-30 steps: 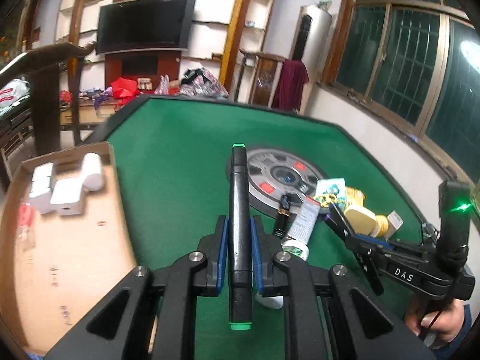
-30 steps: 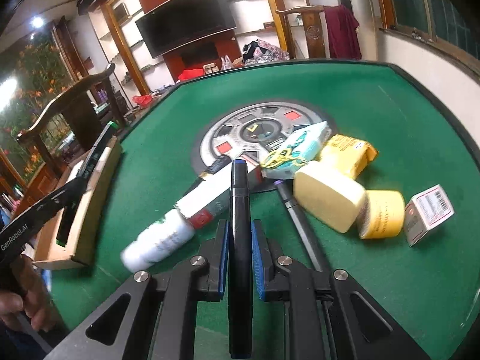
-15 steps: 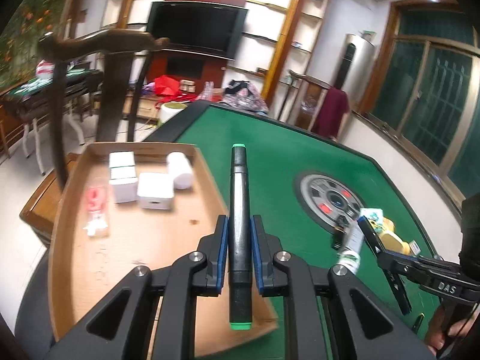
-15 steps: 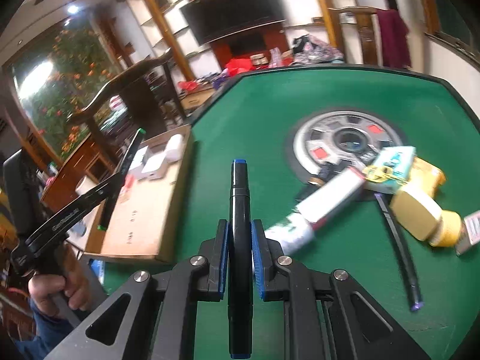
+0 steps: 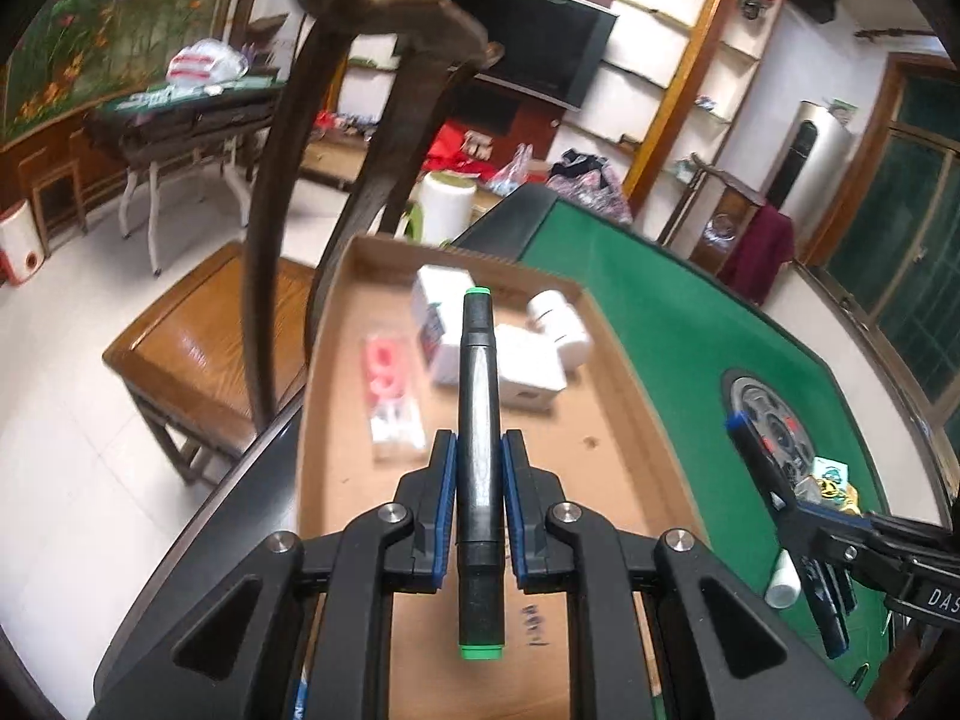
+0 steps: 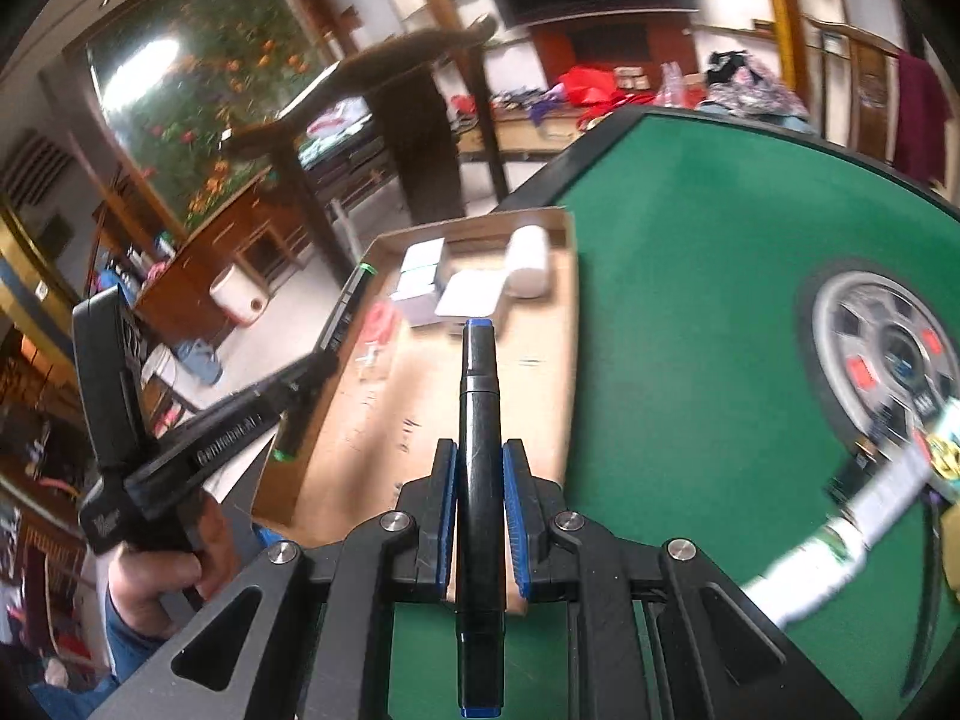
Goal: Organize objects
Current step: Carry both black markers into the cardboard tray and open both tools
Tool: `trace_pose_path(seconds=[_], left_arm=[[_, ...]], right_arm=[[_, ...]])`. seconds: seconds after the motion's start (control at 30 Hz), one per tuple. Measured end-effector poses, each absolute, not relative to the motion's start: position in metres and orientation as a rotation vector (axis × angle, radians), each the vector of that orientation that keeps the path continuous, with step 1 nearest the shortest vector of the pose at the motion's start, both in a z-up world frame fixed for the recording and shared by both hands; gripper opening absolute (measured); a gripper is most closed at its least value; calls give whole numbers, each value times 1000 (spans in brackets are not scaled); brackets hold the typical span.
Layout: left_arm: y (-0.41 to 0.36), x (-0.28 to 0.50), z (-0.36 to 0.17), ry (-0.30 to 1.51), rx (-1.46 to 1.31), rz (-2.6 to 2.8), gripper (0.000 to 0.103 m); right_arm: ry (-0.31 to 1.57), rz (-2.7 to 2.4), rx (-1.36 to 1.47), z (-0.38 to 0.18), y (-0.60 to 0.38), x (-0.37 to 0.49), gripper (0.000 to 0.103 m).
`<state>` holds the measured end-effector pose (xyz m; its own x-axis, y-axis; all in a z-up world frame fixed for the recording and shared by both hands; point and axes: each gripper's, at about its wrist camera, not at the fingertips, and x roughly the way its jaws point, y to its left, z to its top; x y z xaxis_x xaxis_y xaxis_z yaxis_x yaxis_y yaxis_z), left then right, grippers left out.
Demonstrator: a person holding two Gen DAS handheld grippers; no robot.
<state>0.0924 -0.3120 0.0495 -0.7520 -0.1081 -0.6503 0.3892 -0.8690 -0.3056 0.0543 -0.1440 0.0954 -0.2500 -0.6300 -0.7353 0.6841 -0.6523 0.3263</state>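
Left wrist view: left gripper (image 5: 478,480) clamps green marker (image 5: 477,420) above box (image 5: 630,420); right gripper (image 6: 478,480) clamps blue marker (image 6: 478,450) at the box's (image 6: 420,420) near edge. Advice: lower each marker onto bare cardboard, clear of white boxes (image 5: 510,360), before releasing.

The table (image 5: 678,348) is dark green with a black edge. In its middle is a grey round plate (image 6: 888,360) with red and black squares. Beside the table's edge sits a brown cardboard tray (image 5: 600,420). Inside the tray are white boxes (image 5: 522,366), a white bottle (image 5: 558,324) and a red and white packet (image 5: 390,390). One black marker (image 5: 477,450) has green ends. The other black marker (image 6: 480,480) has blue ends. The finger pads (image 5: 444,504) are blue.
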Motion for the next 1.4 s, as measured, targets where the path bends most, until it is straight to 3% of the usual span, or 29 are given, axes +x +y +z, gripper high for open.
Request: trace_pose_path(seconds=[0.5,1.1,1.4], left_arm=[[-295,69,23,741,1172,-2632,14],[-278,59,13,756,1227,-2640,14],[-265,62,18,684,1208,-2656,15]], right_arm=[[42,-2023,1327,40,-204,-3,17],[54,-2004,1357,30,-213,-13,17],[22,-1969,1345,42,-195,-3,42]])
